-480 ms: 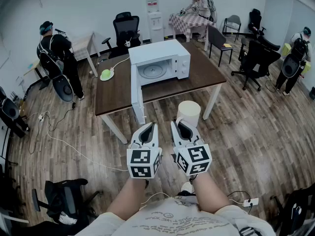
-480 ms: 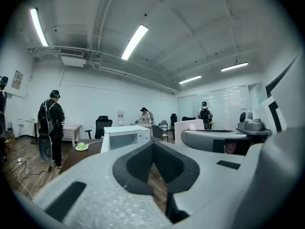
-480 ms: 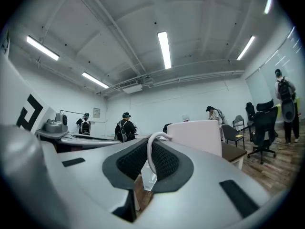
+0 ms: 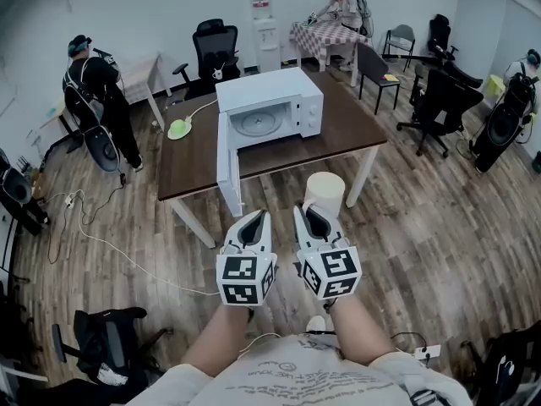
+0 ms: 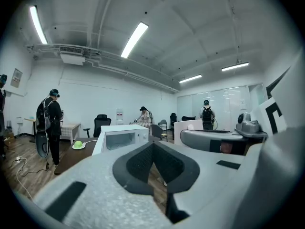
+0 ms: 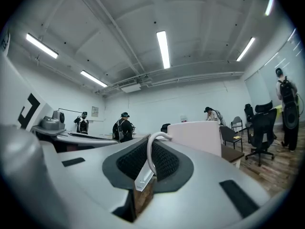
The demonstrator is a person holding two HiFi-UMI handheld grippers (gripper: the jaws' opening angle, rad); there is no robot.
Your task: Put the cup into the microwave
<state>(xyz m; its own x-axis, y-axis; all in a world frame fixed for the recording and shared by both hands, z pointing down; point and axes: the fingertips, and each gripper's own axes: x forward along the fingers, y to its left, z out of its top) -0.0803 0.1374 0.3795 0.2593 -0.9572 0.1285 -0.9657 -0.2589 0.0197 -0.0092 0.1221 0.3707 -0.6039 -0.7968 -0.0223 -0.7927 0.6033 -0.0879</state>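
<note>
A white microwave (image 4: 272,108) stands on the brown table (image 4: 347,134), its door (image 4: 226,163) swung open toward me and the turntable showing. In the left gripper view the microwave (image 5: 121,137) lies ahead past the jaws. My right gripper (image 4: 303,211) is shut on the thin handle (image 6: 151,152) of a white cup (image 4: 325,191), held upright in the air short of the table's near edge. The cup's body (image 6: 200,136) shows just beyond the right jaws. My left gripper (image 4: 257,216) hangs beside it, shut and empty, its tips (image 5: 152,145) meeting.
A green thing on a plate (image 4: 182,128) with a white cord lies on the table's left end. Office chairs (image 4: 215,49) and several people stand round the room. Cables (image 4: 93,235) cross the wooden floor at the left. A black chair (image 4: 106,345) is near my left.
The table and microwave sit slightly further left in the head view. Both grippers and the cup keep the same pose. A person at the far right has shifted.
</note>
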